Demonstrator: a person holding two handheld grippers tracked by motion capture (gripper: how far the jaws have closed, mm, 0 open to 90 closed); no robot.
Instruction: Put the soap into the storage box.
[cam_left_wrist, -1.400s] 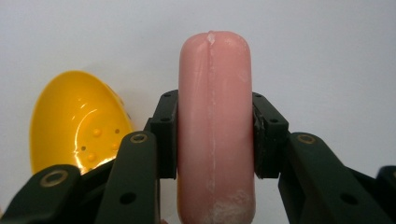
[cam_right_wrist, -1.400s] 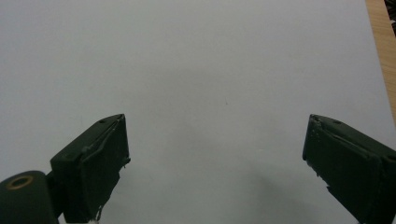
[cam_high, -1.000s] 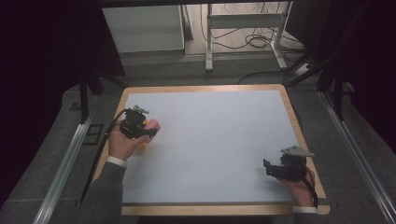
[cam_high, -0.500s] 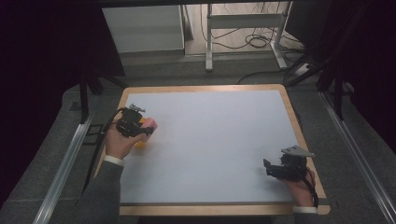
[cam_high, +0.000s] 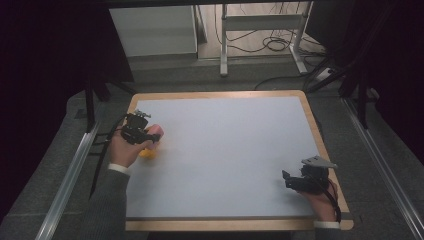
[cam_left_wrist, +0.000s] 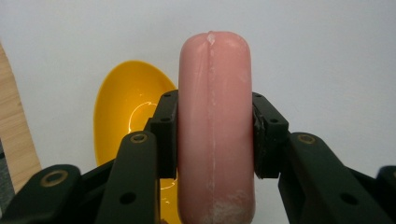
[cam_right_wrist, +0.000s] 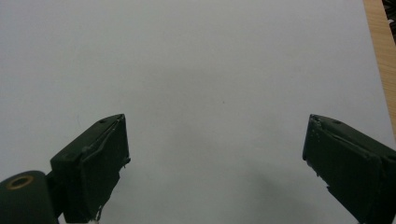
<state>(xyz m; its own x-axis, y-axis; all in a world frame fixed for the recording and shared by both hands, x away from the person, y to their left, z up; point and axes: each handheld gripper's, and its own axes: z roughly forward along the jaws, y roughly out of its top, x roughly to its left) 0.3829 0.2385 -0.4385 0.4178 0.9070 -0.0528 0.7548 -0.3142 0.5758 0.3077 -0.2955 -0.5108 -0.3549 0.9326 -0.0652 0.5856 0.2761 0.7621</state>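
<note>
In the high view, the left gripper (cam_high: 150, 134) is seen at the left middle of the frame, near the left edge of the bench (cam_high: 230, 160), with a pink sausage (cam_high: 156, 131) held at its tip and a yellow bowl (cam_high: 148, 152) lying just below it in the frame. The right gripper (cam_high: 288, 180) is held by a hand at the lower right of the frame, well apart from both things. In the left gripper view, the sausage (cam_left_wrist: 215, 126) is shown upright in the centre of the frame, clamped at its middle between the two black fingers (cam_left_wrist: 161, 135), and the yellow bowl (cam_left_wrist: 122, 112) is seen behind it at centre left, partly hidden by the sausage and the left finger; whether the sausage is touching the bowl cannot be told. A strip of the bench's wooden rim is visible at the far left. In the right gripper view, the fingers (cam_right_wrist: 93, 163) are spread wide apart over bare grey bench surface, with nothing between them. The step in hand is judged to be the carrying of the gripped sausage beside the bowl. If placing is intended, the sausage would next need to be brought over the bowl's hollow, lowered, and released by parting the fingers.
</note>
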